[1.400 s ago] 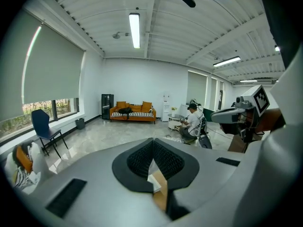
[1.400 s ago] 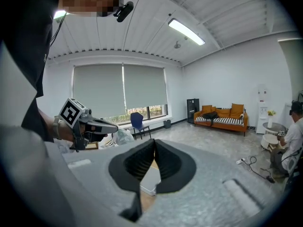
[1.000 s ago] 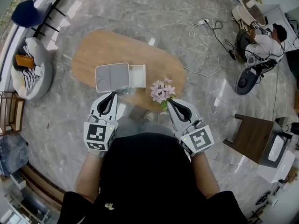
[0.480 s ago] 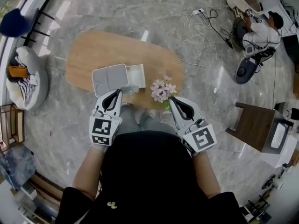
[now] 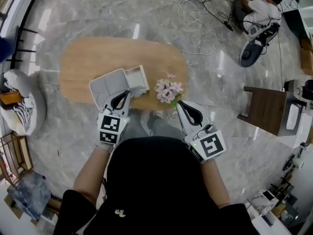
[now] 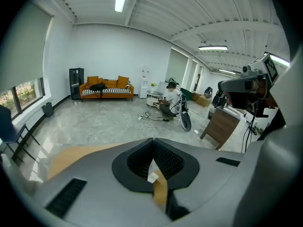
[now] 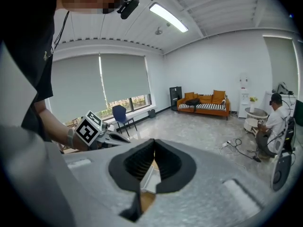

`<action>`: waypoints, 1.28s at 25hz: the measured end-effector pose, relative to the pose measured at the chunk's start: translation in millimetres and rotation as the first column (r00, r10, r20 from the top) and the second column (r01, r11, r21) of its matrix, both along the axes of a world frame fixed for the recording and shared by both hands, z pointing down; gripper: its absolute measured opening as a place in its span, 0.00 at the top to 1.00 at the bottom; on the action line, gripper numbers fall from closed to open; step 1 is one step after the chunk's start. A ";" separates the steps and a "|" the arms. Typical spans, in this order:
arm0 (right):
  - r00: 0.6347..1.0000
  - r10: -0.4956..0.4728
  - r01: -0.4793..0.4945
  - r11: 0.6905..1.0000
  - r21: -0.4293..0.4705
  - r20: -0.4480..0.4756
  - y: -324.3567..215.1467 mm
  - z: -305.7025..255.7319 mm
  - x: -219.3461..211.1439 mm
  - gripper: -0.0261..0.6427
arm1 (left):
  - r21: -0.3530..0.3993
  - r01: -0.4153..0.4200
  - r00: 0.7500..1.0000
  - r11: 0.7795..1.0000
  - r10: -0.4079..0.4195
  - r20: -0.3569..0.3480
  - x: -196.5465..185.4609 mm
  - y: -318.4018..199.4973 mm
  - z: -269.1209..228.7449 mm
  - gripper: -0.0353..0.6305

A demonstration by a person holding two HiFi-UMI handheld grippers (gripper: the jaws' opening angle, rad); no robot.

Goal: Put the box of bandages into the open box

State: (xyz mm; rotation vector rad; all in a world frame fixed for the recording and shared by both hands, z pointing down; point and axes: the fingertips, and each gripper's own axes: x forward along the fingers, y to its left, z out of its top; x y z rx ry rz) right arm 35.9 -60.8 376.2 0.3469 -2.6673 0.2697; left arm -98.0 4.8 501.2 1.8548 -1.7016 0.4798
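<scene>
On the oval wooden table (image 5: 93, 58) lies the open box (image 5: 108, 86), its grey lid folded back to the left and its white tray (image 5: 137, 77) to the right. My left gripper (image 5: 122, 93) (image 6: 153, 141) is shut with nothing in it, its tips at the near edge of the lid. The right gripper (image 5: 180, 104) (image 7: 154, 142) is also shut and empty, over the table's near edge just below the pink flowers (image 5: 167, 89). Through its jaw gap a white box edge (image 7: 149, 176) shows. I cannot pick out the box of bandages.
A person sits on the floor at the far right (image 5: 257, 13) beside loose cables (image 5: 205, 11). A dark wooden side table (image 5: 266, 109) stands to the right, a striped cushion seat (image 5: 19, 109) to the left. An orange sofa (image 6: 105, 88) lines the far wall.
The left gripper has moved forward and a little right, up to the open box's near edge. The head view has shifted, so the table sits higher and further left. The right gripper has hardly moved.
</scene>
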 end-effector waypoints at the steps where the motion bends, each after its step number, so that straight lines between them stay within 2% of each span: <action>1: 1.000 0.013 -0.013 1.000 -0.002 -0.009 -0.1 2.4 -0.6 0.96 | -0.009 -0.012 1.000 1.000 0.012 -0.008 -1.4 -2.4 6.5 0.92; 6: 0.996 0.081 -0.081 0.997 -0.009 -0.043 0.8 12.5 -3.7 0.96 | -0.051 -0.049 0.998 0.998 0.046 -0.048 -10.6 -14.2 32.9 0.92; 12: 0.985 0.126 -0.129 0.992 -0.015 -0.119 10.7 30.9 -0.4 0.96 | -0.107 -0.141 0.989 0.984 0.135 -0.063 -14.6 -22.6 76.1 0.92; 19: 0.963 0.198 -0.206 0.978 -0.026 -0.181 10.1 54.5 8.1 0.96 | -0.191 -0.233 0.971 0.954 0.218 -0.096 -7.5 -23.1 125.1 0.92; 28: 0.933 0.293 -0.311 0.948 -0.061 -0.209 19.0 73.9 21.7 0.96 | -0.284 -0.335 0.942 0.898 0.329 -0.073 -0.4 -27.6 185.6 0.92; 32: 0.917 0.334 -0.356 0.932 -0.070 -0.220 23.5 82.0 26.6 0.96 | -0.293 -0.354 0.934 0.888 0.351 -0.067 2.3 -34.1 212.6 0.92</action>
